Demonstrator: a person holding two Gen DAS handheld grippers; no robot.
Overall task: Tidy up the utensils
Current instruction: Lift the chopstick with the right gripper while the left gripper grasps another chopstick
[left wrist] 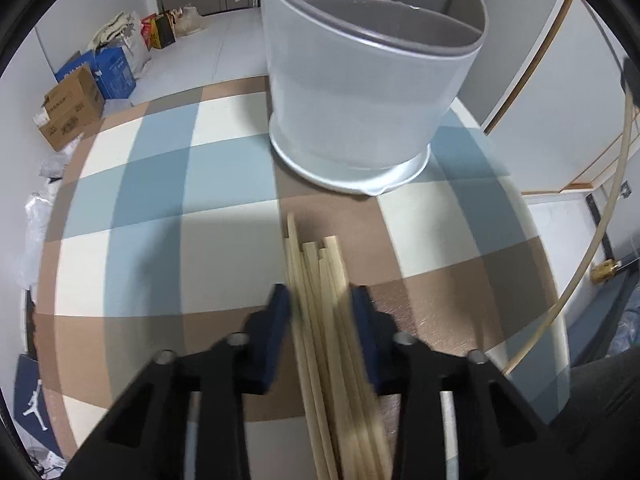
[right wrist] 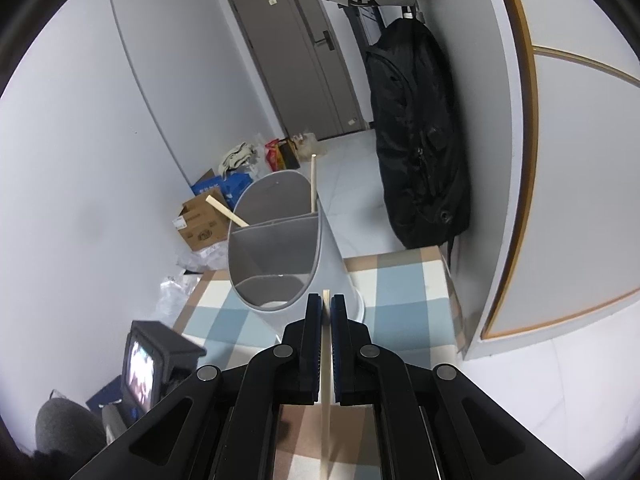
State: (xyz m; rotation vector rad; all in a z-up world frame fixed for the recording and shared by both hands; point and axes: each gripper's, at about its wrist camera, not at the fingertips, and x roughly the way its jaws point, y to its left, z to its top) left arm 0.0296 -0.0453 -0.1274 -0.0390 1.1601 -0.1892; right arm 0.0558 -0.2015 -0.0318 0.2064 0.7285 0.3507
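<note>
A bundle of several wooden chopsticks (left wrist: 320,280) lies on the checked tablecloth (left wrist: 160,200), and my left gripper (left wrist: 321,308) is shut on it, blue pads pressed to both sides. Just beyond stands the grey divided utensil holder (left wrist: 372,92). My right gripper (right wrist: 326,308) is raised over the table and shut on a single chopstick (right wrist: 326,300), whose tip pokes out between the pads. From the right wrist the holder (right wrist: 276,256) shows two chopsticks (right wrist: 313,184) leaning in its back compartment; the front compartment looks bare.
A black backpack (right wrist: 420,140) hangs by the wall past the table's far edge. Cardboard boxes and bags (left wrist: 70,108) sit on the floor to the left. A pale tube (left wrist: 612,208) curves along the table's right side. The left gripper's camera body (right wrist: 156,364) shows low left.
</note>
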